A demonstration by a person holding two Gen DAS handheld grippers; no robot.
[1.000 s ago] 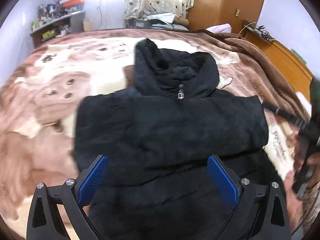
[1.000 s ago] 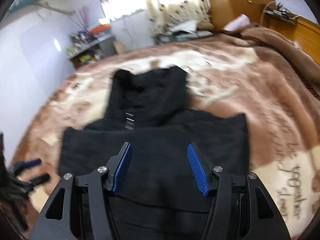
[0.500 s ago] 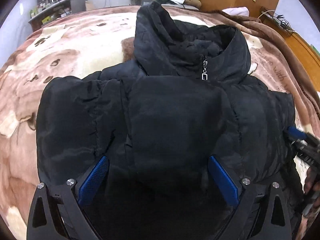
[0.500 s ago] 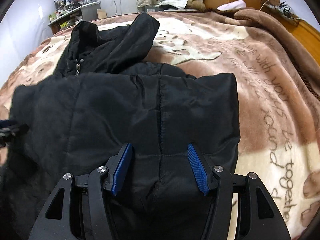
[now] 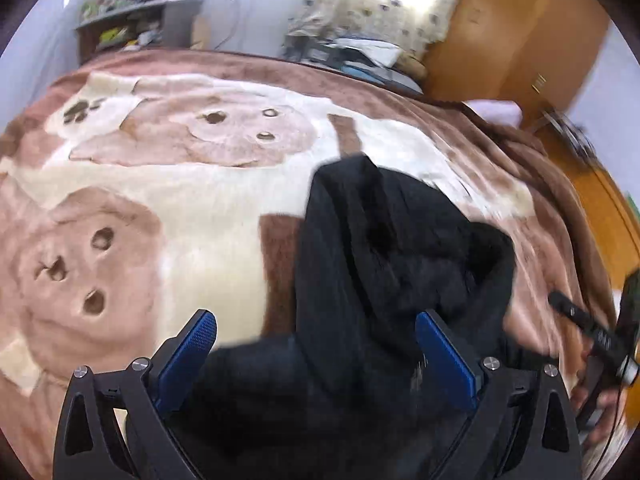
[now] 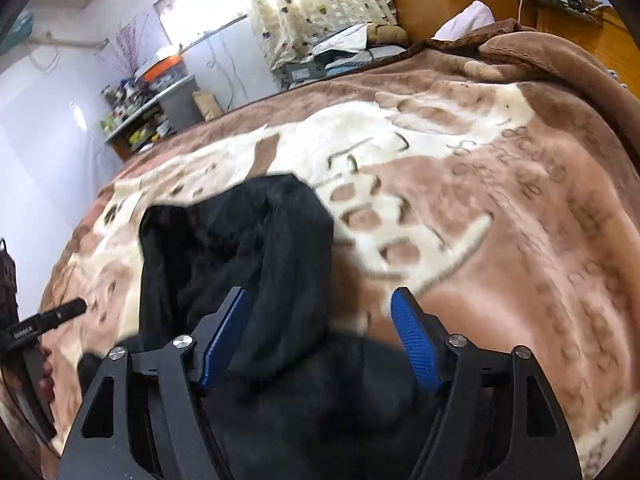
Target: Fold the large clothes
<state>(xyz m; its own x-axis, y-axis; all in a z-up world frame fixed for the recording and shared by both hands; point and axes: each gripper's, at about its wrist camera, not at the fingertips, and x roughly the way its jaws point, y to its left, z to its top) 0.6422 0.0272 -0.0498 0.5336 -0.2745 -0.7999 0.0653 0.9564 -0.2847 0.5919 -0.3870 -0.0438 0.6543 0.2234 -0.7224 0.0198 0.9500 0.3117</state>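
Observation:
A black padded jacket lies on the bed, its hood pointing away from me. In the left wrist view its hood and collar fill the lower right. My left gripper is open and empty, hovering above the jacket's shoulder near the collar. In the right wrist view the jacket lies lower left with the hood toward the far side. My right gripper is open and empty above the jacket's right edge. Each gripper shows at the edge of the other's view, held by a hand.
A brown and cream plush blanket with bear prints covers the whole bed. A cluttered shelf stands at the far left wall. Wooden wardrobe and a wooden board run along the right. Piled items lie past the bed's far edge.
Both grippers have lifted and tilted upward, so the jacket sits lower in both views and more blanket shows. Both views are motion-blurred. Both stay open.

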